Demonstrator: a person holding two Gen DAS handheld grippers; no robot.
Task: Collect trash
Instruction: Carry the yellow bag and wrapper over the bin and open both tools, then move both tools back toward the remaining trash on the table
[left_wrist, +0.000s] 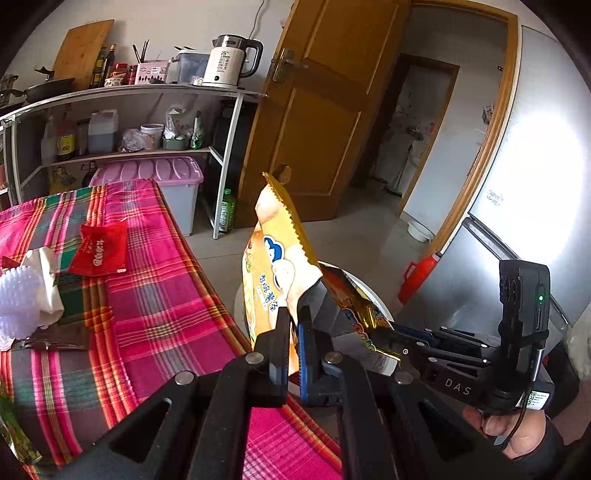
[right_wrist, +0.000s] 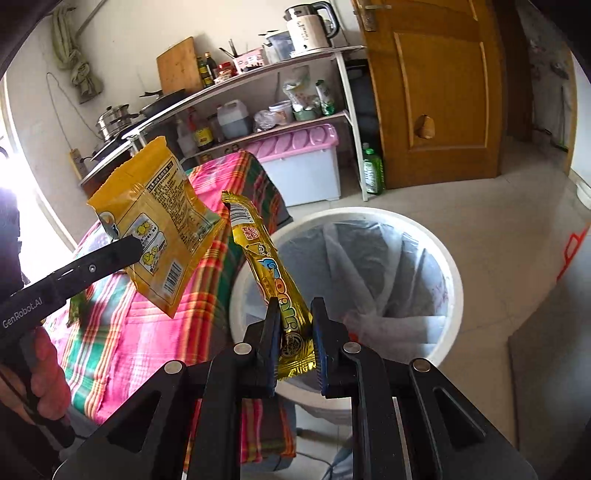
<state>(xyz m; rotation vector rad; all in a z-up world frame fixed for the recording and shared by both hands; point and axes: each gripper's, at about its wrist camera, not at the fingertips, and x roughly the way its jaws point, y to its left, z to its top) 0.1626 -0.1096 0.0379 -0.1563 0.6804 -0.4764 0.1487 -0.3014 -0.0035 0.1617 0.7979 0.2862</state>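
The left gripper has its jaws clamped on a yellow snack bag that stands upright above the white bin. At right, the right gripper holds a gold wrapper. A red packet lies on the plaid-covered counter.

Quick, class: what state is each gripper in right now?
Left gripper: shut on the yellow snack bag.
Right gripper: shut on the gold candy wrapper, beside the white trash bin.
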